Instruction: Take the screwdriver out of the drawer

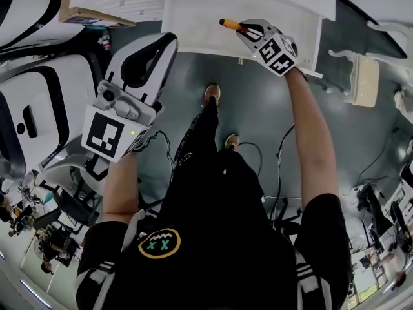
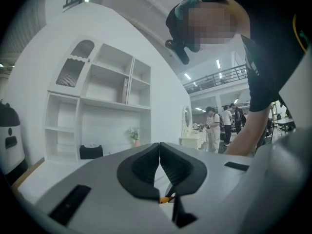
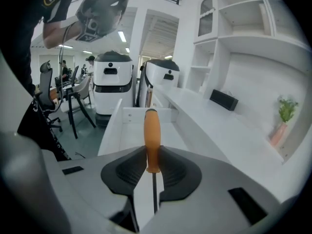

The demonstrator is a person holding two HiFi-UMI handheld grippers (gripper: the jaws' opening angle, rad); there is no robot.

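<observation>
Now the screwdriver (image 3: 151, 130) sits clamped in the right gripper (image 3: 152, 152).

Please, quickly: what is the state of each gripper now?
Left gripper: closed, empty.
Right gripper: closed, holding the screwdriver.

Screwdriver (image 3: 151, 140) handle orange, drawer (image 1: 193, 24) white — floor (image 1: 258, 108) dark grey, shirt (image 1: 213, 250) black.

Bright, even indoor light; ceiling strip lights (image 2: 218, 63) glow right of centre in the left gripper view — fisheye bending, dark rounded corners, close foreground softly blurred.
</observation>
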